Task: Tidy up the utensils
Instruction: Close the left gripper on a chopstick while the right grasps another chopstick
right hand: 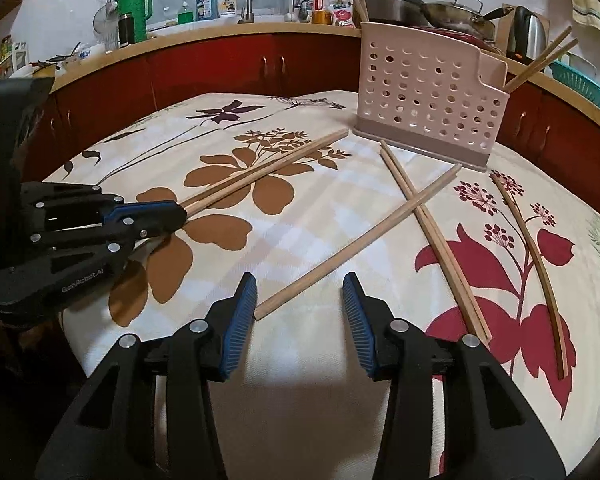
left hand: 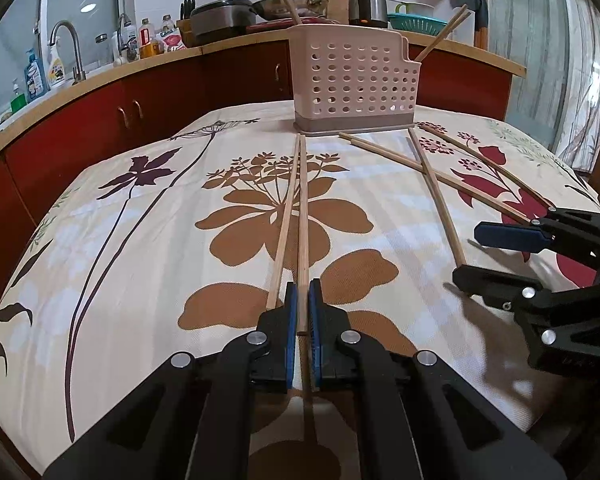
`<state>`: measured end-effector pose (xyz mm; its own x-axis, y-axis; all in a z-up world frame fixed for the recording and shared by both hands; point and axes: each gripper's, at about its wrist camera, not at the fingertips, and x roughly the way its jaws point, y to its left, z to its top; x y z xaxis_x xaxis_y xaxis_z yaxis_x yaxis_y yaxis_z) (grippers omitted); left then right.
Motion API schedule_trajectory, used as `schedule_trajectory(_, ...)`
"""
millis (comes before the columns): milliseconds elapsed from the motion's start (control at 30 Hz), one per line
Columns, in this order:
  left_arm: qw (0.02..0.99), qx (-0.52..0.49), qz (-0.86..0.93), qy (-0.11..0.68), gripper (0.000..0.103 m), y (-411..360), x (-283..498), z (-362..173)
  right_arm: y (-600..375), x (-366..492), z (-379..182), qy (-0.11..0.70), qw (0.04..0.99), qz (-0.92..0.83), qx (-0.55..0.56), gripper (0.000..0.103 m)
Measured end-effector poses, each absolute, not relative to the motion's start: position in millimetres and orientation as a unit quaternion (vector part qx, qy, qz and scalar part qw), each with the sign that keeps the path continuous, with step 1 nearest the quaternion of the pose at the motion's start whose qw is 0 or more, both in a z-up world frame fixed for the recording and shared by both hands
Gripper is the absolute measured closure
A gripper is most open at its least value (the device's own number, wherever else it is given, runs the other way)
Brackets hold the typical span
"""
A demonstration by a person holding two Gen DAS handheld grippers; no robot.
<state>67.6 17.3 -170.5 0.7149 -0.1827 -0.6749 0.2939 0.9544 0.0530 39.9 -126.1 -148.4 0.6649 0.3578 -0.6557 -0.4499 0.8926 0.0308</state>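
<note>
Right wrist view, right gripper [right hand: 300, 300] jaws apart, chopstick [right hand: 356, 242] end between

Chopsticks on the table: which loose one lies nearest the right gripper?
The single chopstick lying crosswise over the pair; its near end sits just ahead of the open right gripper, while the others lie off to either side.

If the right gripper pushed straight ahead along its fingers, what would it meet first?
Probably the near end of the single chopstick, lying on the tablecloth just ahead of the right gripper, whose jaws stand open. Depth is uncertain; it could touch the cloth first.
</note>
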Motion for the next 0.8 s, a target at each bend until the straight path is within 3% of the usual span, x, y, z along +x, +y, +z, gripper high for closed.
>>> schedule_trajectory(300, 0.923, 0.080, -0.128, 0.355, 0.096, 17, 67, -171, -206, 37, -131, 0.316, 0.941, 0.119, -0.021, 0.065)
schedule_trajectory(633, 0.923, 0.082, -0.127, 0.355, 0.096, 17, 68, -170, -281, 38, -153, 0.339, 0.941, 0.013, 0.003, 0.068)
schedule_trajectory(700, 0.922, 0.084, -0.126, 0.355, 0.096, 18, 68, -171, -281, 42, -156, 0.346, 0.938, 0.015, 0.001, 0.077)
schedule_trajectory(800, 0.922, 0.086, -0.125, 0.355, 0.096, 17, 68, -171, -279, 42, -157, 0.349, 0.937, 0.017, -0.005, 0.082)
